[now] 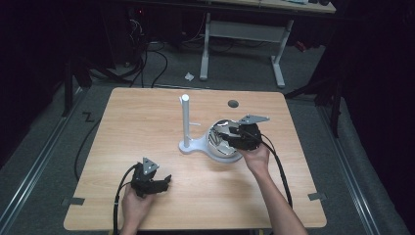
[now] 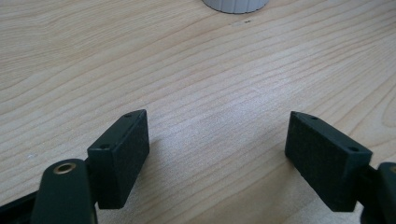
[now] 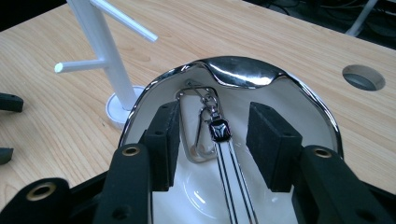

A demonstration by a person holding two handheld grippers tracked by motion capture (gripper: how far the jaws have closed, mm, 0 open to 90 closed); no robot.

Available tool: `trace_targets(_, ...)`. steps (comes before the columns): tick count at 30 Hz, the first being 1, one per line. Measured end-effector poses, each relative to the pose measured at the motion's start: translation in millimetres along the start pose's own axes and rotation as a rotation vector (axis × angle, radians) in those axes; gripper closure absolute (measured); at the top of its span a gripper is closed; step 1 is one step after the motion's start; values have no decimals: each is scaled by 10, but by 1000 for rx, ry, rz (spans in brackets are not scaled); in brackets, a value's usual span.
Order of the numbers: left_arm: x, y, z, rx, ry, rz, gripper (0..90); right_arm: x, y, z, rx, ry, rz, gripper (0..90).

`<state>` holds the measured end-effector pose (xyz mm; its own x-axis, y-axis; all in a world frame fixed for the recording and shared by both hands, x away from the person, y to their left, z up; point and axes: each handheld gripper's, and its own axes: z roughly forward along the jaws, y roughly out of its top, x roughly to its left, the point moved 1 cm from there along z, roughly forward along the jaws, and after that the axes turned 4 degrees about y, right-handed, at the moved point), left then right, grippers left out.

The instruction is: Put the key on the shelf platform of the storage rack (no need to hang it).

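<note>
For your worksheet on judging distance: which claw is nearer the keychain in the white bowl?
Right. The right claw sits over the white bowl, jaws open either side of the keychain. The left claw rests low on the table, well apart from the bowl.

Our count of what is on the table

We count two grippers, the left (image 1: 164, 182) at lower left and the right (image 1: 222, 132) right of centre; one stand (image 1: 186, 122) at centre; one bowl (image 3: 243, 70) beside it; one keychain (image 3: 219, 130) in the bowl; one hole (image 1: 233, 104) at upper centre.
</note>
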<state>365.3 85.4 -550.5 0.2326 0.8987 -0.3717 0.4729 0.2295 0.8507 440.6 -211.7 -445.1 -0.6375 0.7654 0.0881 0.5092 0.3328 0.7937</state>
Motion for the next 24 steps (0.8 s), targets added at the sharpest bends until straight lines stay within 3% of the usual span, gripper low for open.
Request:
trace_targets(8,0,0,0,0,0,0,222,12,-31,-143,-14,-33,-1,550)
trace_targets(17,-1,0,0,0,0,0,222,-18,-89,-324,-31,-26,25,552)
trace_targets(24,0,0,0,0,0,0,222,-23,-184,-398,-22,-57,8,548)
